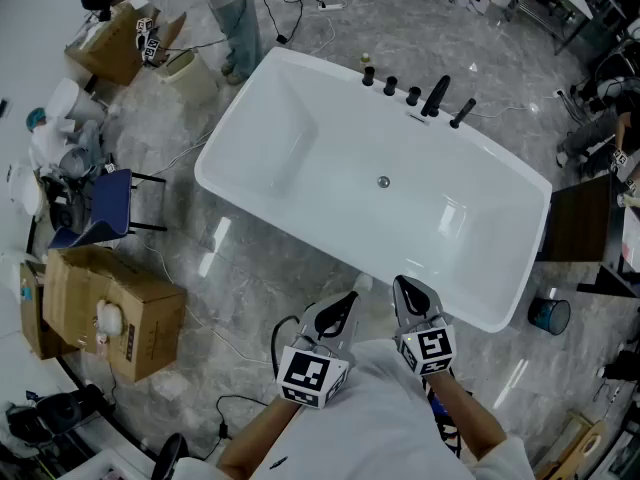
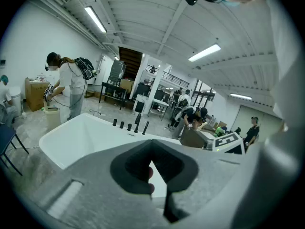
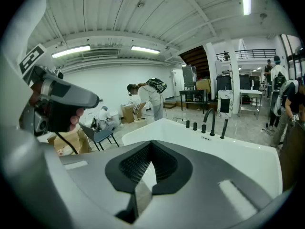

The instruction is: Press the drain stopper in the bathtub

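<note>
Left tool (image 1: 343, 306) and right tool (image 1: 407, 290): jaws together, empty, held near body, well apart from drain stopper (image 1: 383, 181) on bathtub (image 1: 290, 138) floor; likely pre-reach.

I have my left gripper (image 1: 343, 306) and right gripper (image 1: 411, 292) side by side at the near rim of the white bathtub (image 1: 300, 118). The drain stopper (image 1: 383, 181) sits on the tub's bottom, well apart from both. A black faucet (image 1: 436, 96) stands on the far rim.
</note>
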A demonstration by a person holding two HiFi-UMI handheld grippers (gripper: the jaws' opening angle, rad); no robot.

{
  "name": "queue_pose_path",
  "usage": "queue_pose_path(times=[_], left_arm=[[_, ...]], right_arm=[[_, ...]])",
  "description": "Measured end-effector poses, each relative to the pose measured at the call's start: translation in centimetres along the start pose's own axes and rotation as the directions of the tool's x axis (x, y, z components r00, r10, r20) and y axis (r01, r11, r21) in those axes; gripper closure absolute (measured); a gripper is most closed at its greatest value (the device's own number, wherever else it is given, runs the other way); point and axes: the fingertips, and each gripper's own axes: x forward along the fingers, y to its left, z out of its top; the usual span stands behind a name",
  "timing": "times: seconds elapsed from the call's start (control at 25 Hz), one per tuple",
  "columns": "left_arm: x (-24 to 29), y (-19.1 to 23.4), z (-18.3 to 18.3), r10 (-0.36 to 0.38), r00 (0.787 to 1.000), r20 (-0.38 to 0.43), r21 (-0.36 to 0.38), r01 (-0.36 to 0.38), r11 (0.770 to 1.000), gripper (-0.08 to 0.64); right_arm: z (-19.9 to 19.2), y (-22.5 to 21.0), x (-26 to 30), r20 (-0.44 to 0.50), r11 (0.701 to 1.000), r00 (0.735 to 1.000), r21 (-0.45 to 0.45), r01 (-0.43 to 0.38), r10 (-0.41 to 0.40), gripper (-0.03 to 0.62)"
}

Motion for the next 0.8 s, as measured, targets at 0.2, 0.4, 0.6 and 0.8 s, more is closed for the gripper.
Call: queue_pose_path(times=[0.2, 0.4, 0.6, 0.8], left_arm=[[-7.2, -3.0, -3.2, 0.023, 0.998, 0.067, -0.038, -0.020, 0.999, 0.561], [-13.1, -4.2, -7.8, 0.076, 0.995, 0.070, -0.125, -0.067, 0.990, 0.561], [-14.8, -10.2, -10.0, 0.077, 0.992, 0.096, -0.102, -0.067, 0.993, 0.561], [-12.9, -18.1, -11.5, 0.082, 0.993, 0.088, -0.060, -0.077, 0.995, 0.561]], right_arm=[[0.7, 6.3, -7.2, 0.068, 0.999, 0.998, 0.053, -0.004, 0.000, 0.592], [0.7, 11.9, -13.8, 0.135, 1.000, 0.991, 0.013, -0.018, 0.016, 0.592], [-1.5, 11.3, -20.0, 0.147, 0.999, 0.989, -0.020, -0.026, 0.028, 0.598], [-2.2, 8.1, -27.2, 0.212, 0.999, 0.976, -0.003, -0.055, 0.054, 0.598]])
